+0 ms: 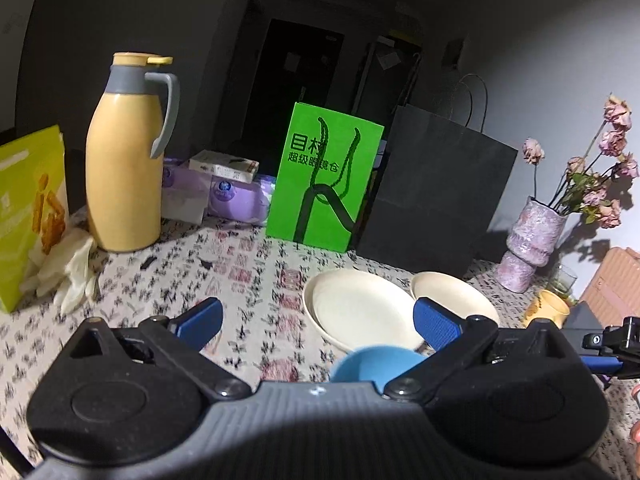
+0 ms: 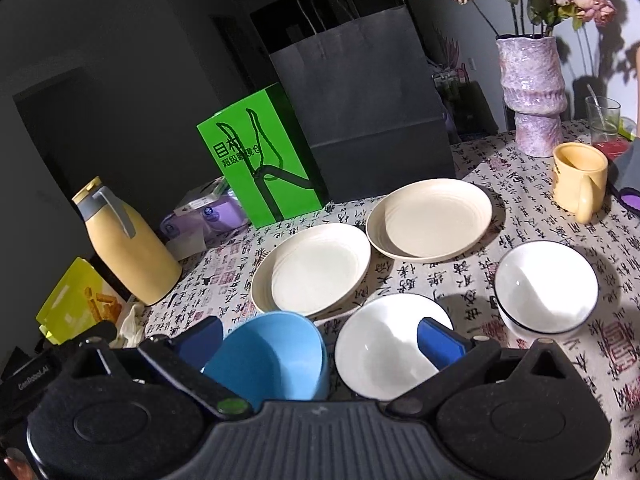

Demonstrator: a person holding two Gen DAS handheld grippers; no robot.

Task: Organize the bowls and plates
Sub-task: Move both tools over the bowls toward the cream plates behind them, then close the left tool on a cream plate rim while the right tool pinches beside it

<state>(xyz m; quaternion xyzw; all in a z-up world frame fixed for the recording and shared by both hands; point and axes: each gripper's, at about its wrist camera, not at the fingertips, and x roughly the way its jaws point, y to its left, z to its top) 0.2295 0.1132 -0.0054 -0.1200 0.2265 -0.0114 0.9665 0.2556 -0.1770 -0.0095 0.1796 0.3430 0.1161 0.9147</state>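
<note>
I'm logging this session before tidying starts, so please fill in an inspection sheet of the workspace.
Surface: table under calligraphy-print tablecloth.
Job's things: stack of two cream plates; single cream plate; blue plastic bowl; near white bowl; black-rimmed white bowl.
Clutter: yellow thermos jug, green paper bag, black paper bag, yellow mug, purple vase, drinking glass, snack pouch.
Grippers: left gripper open; right gripper open; both empty.
Cables: nothing seen.
Surroundings: dim room, dark doorway.

Dim room, dark doorway (image 1: 296, 92) (wall (image 1: 560, 60) lit).
</note>
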